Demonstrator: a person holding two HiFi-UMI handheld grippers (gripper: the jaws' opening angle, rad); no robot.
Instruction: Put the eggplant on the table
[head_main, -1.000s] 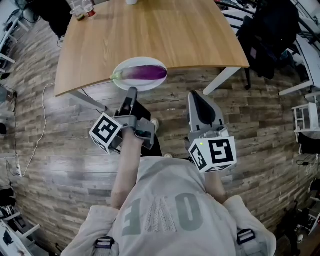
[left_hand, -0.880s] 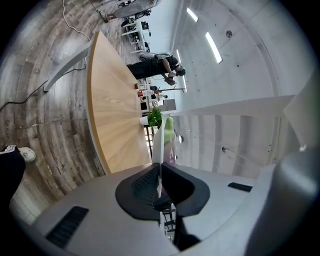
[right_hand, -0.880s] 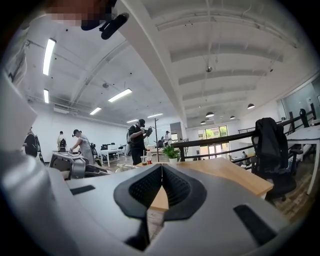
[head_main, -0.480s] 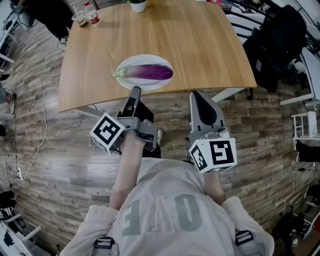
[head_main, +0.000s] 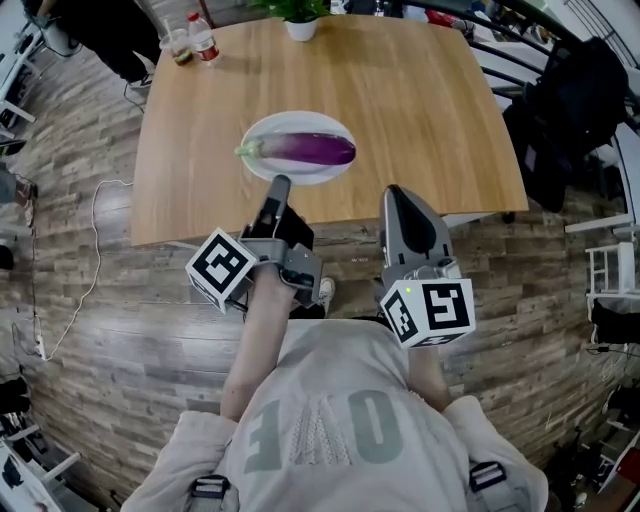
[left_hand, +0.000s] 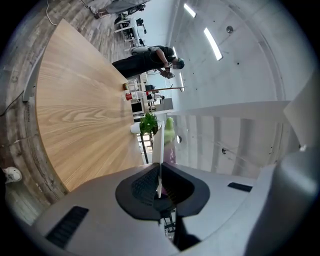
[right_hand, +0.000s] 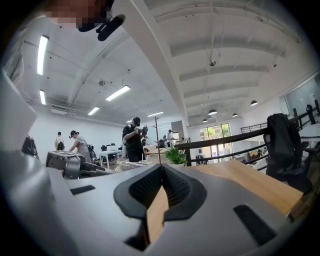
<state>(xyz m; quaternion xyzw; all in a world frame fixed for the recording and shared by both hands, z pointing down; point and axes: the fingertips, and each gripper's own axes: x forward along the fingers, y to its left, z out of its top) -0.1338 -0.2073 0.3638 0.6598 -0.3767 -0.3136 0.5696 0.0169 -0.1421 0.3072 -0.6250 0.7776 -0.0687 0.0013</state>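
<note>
A purple eggplant (head_main: 310, 149) with a green stem lies on a white plate (head_main: 262, 133) on the wooden table (head_main: 420, 110). My left gripper (head_main: 279, 186) is shut and empty, its tips over the table's near edge just short of the plate's rim. In the left gripper view the plate (left_hand: 158, 140) shows edge-on past the shut left gripper (left_hand: 159, 167), with the eggplant's green stem (left_hand: 170, 131) beside it. My right gripper (head_main: 397, 194) is shut and empty, right of the plate above the table's near edge. The right gripper view looks over the tabletop (right_hand: 250, 182) past its closed jaws.
At the table's far edge stand a potted plant (head_main: 302, 20), a bottle (head_main: 203, 42) and a cup (head_main: 180, 47). A chair with dark clothing (head_main: 575, 90) stands to the right. A cable (head_main: 85, 260) lies on the wood floor at the left. People stand in the background (right_hand: 132, 140).
Both grippers have moved forward to the table; their tips now reach over its near edge. The plate with the eggplant now lies closer to the left gripper. Both stayed shut.
</note>
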